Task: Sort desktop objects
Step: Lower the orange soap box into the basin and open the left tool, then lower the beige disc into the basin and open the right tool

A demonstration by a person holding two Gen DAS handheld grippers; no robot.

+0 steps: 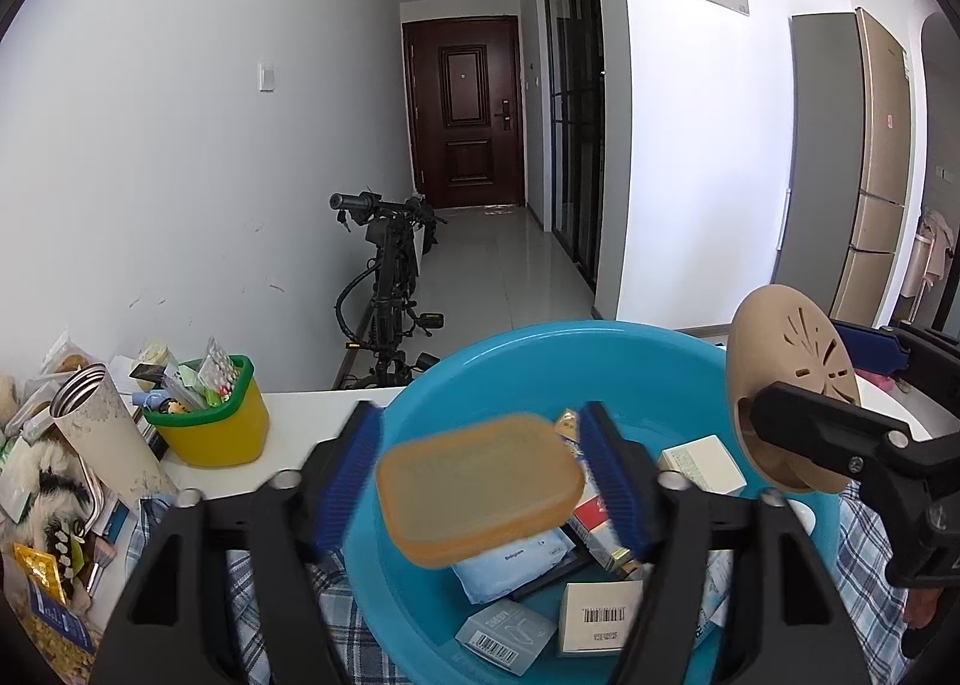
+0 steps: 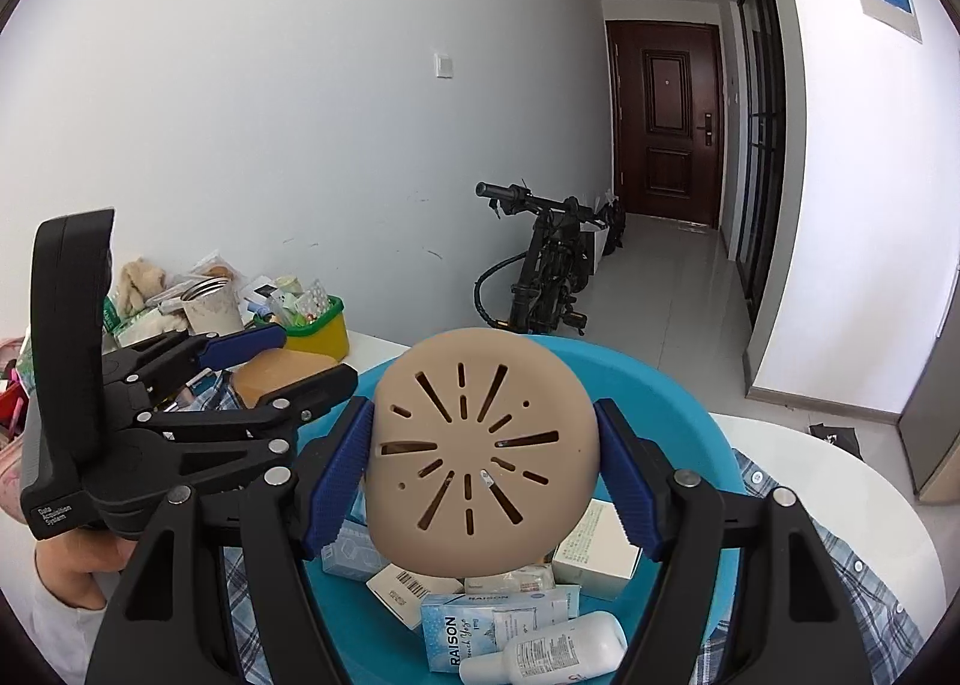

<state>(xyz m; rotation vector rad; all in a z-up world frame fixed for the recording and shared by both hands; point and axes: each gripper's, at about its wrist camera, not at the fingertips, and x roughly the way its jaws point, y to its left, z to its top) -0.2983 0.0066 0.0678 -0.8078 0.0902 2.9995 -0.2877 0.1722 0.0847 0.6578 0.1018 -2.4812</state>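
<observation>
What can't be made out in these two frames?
- Left wrist view: the orange slab between the left gripper's fingers is motion-blurred, so its surface is unreadable.
- Right wrist view: the slotted tan disc in the right gripper hides the middle of the blue basin.
- Both views: print on the small boxes is too small to read, and the basin's near rim is cut off by the bottom edge.

Tan lid [image 1: 480, 490] between open tool [image 1: 480, 481] pads
</observation>
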